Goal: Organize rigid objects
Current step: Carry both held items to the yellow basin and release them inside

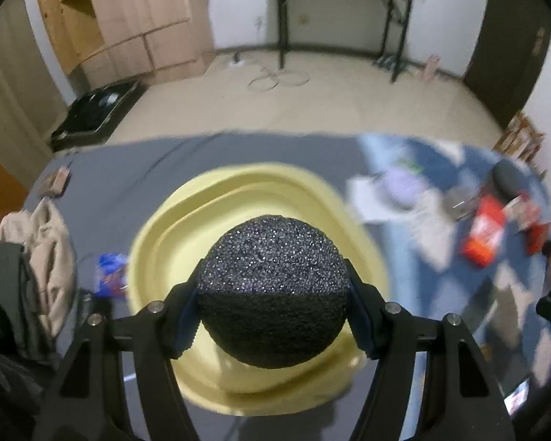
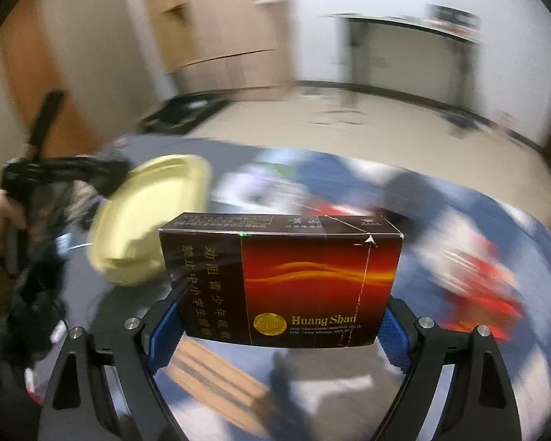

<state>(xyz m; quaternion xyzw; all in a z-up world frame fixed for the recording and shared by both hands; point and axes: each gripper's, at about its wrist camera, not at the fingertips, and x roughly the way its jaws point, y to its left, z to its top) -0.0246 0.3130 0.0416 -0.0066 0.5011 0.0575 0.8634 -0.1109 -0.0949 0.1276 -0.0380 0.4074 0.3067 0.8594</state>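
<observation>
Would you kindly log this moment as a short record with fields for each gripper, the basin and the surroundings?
left gripper: shut on a black foam ball, held above the basin
right gripper: shut on a dark red box marked Huang Shan, held off the surface
basin: yellow, on the grey cloth, nothing visible inside
right of basin: blurred clutter, including a red packet
under the box: a striped wooden piece
picture quality: backgrounds motion-blurred
</observation>
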